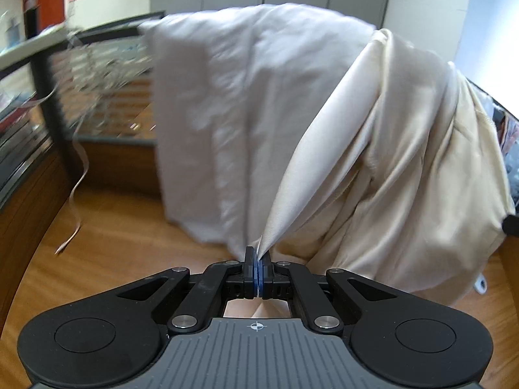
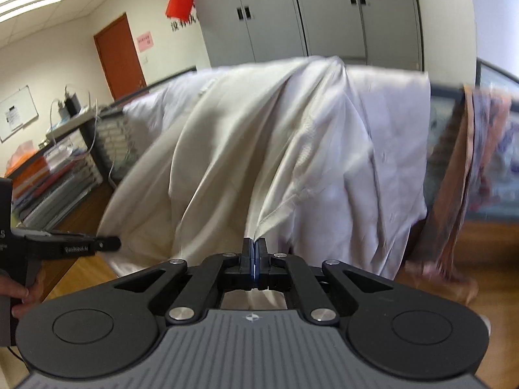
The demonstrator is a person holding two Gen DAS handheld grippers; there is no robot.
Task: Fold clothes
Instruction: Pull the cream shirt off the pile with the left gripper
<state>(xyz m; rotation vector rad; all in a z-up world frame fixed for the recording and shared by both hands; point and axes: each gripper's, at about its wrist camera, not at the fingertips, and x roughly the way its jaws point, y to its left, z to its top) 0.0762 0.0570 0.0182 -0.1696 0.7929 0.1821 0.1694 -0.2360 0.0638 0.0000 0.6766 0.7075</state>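
Left gripper (image 1: pixel 258 261): jaws closed on a thin pinch of the smooth cream satin garment (image 1: pixel 405 168), the cloth passing between the blue pads and rising up and to the right in 1 tight, pointed ridge. Right gripper (image 2: pixel 255 253): jaws closed as well, holding a hemmed edge of the same pale cloth (image 2: pixel 227 162), which climbs straight away from the jaws.

Further out, garment draped over the top of a dark-framed partition (image 2: pixel 454 92), hanging down toward the wooden counter (image 1: pixel 113 243). Beside it, on the left in the left wrist view, a white cotton sheet-like cloth (image 1: pixel 207 113) hung on the same rail. To the right in the right wrist view, a patterned brown and blue fabric (image 2: pixel 480 149) also hanging there.

Key relation: garment lies ahead of and above both jaws, long axis running up to the rail; both pinches low on the hanging part, neither clearly nearer. Likely need, as a judgement: lifting the cloth clear of the rail before any folding on the counter.
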